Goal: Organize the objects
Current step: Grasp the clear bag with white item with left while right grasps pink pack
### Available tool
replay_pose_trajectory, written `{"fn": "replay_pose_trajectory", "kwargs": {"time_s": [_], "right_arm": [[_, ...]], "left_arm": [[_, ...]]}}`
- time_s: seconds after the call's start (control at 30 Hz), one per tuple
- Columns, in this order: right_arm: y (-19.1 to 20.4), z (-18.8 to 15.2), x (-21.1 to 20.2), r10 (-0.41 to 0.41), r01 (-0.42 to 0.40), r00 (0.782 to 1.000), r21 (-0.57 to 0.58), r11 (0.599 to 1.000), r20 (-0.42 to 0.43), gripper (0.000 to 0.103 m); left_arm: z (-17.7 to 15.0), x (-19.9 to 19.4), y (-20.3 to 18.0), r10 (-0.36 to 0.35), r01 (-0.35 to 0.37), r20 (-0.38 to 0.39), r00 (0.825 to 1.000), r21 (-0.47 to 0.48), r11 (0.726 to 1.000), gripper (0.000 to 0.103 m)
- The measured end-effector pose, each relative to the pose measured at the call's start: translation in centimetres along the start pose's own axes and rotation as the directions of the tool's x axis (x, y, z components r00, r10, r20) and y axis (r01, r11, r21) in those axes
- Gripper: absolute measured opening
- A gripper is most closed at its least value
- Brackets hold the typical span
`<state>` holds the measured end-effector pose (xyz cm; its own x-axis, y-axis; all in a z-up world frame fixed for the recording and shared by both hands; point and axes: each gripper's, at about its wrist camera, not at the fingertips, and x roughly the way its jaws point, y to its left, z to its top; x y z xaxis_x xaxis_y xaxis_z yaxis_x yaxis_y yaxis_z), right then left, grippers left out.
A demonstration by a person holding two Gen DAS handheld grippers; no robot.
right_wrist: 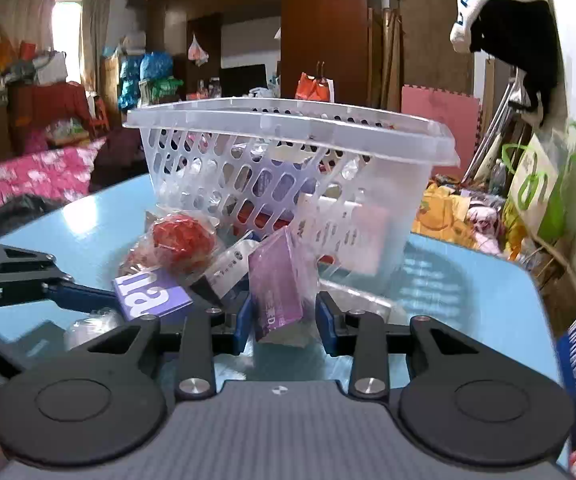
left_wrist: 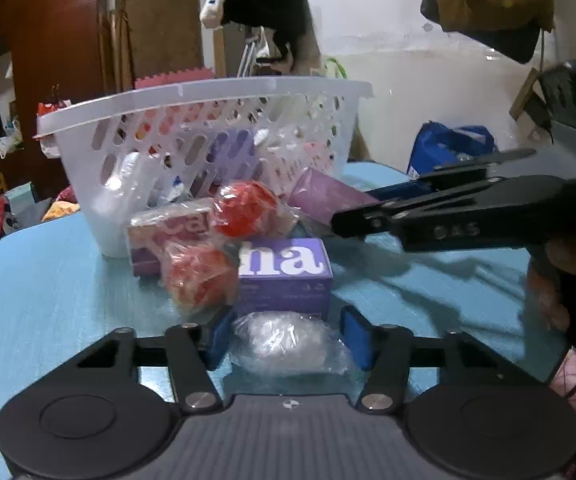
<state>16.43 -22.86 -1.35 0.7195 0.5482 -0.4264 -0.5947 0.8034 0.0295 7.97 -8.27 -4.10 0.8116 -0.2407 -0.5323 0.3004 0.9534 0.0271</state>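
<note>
Left gripper (left_wrist: pixel 285 340) sits low over the blue table (left_wrist: pixel 47 300), jaws narrowed around a clear plastic-wrapped bundle (left_wrist: pixel 288 344); both blue pads (left_wrist: pixel 358 336) lie right against the wrap, so it reads as gripped, contents too cloudy to name. Straight ahead of it, touching the bundle's far side, a purple box (left_wrist: pixel 285 276) with white letters. Ahead-left of that, two red balls in crinkly wrap, one near (left_wrist: pixel 199 276) and one further on, higher (left_wrist: pixel 243 208), with a pink-and-purple box (left_wrist: pixel 167 236) behind them. Past the pile stands a clear perforated basket (left_wrist: pixel 207 152), upright, several items inside, hard to tell apart through the holes. The right gripper (left_wrist: pixel 352 216) comes in from the right, its tips at a purple packet (left_wrist: pixel 328 194) leaning near the basket. Right wrist view: right gripper (right_wrist: pixel 281 316) jaws narrow, a purple film-wrapped packet (right_wrist: pixel 275 288) standing on edge between the blue pads (right_wrist: pixel 243 320); left pad touches it, right pad meets the loose wrap, reads as clamped. Ahead of it the basket (right_wrist: pixel 288 128) close behind the packet, rim above. Ahead-left: a wrapped red ball (right_wrist: pixel 183 240), the purple box (right_wrist: pixel 151 296) lying flat, a white-labelled pack (right_wrist: pixel 227 268) between box and packet. Left gripper's arms at the far left edge.
</note>
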Motion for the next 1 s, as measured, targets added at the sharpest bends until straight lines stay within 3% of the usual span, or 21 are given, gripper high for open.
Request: {"fn": "replay_pose_trajectory", "kwargs": {"time_s": [0.1,0.2,0.63,1.0], "right_arm": [[-0.6,-0.2,-0.9,0.009,-0.01,0.999,0.03,0.999,0.032,0.037],[-0.7,0.0,-0.8,0.015,-0.016,0.999,0.041,0.999,0.034,0.037],[-1.3,0.3,-2.8,0.016,-0.023,0.996,0.081,0.996,0.088,0.035],[-1.6,0.9,-3.5,0.024,-0.03,0.997,0.082,0.996,0.079,0.034]], "left_arm": [[-0.2,-0.8,0.7,-0.054,0.056,0.062,0.997,-0.04,0.998,0.06],[-0.4,-1.7,1.4,-0.057,0.065,0.112,0.992,-0.075,0.995,0.059],[-0.4,-3.3,3.4,-0.048,0.068,0.165,0.985,-0.118,0.991,0.059],[-0.4,-3.3,4.0,-0.051,0.074,0.169,0.984,-0.137,0.988,0.059]]}}
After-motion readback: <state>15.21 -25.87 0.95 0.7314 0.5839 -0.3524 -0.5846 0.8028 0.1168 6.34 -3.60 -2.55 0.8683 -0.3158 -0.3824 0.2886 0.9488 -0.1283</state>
